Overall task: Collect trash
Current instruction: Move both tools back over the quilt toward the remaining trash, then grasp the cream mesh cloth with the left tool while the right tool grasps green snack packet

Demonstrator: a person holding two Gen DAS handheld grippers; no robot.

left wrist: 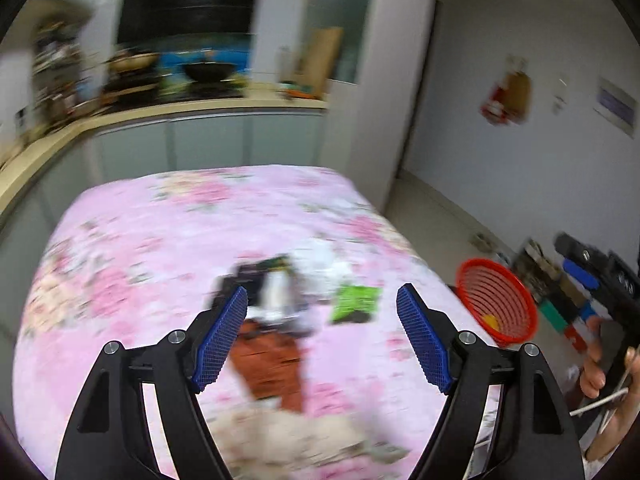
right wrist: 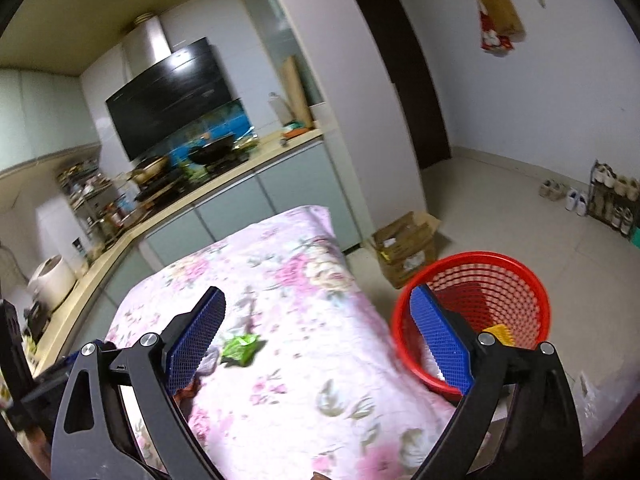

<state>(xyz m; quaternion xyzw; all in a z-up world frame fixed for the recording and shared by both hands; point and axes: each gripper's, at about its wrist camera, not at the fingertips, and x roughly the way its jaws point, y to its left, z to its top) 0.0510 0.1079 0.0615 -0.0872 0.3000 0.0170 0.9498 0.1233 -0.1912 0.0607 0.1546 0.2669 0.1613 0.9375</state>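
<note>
A pile of trash lies on the pink flowered tablecloth (left wrist: 160, 240): a green wrapper (left wrist: 356, 304), a brown wrapper (left wrist: 272, 364), a dark packet (left wrist: 256, 272) and white crumpled paper (left wrist: 324, 260). My left gripper (left wrist: 322, 340) is open and empty just above the pile. My right gripper (right wrist: 320, 340) is open and empty over the table's right edge, near the red basket (right wrist: 516, 276). The green wrapper (right wrist: 240, 348) also shows in the right wrist view. The basket (left wrist: 496, 304) holds a yellow scrap (right wrist: 500, 332).
The basket stands on the floor right of the table. A cardboard box (right wrist: 408, 244) sits behind it. A kitchen counter (right wrist: 224, 176) with pans runs behind the table. A shoe rack (right wrist: 616, 200) stands by the right wall.
</note>
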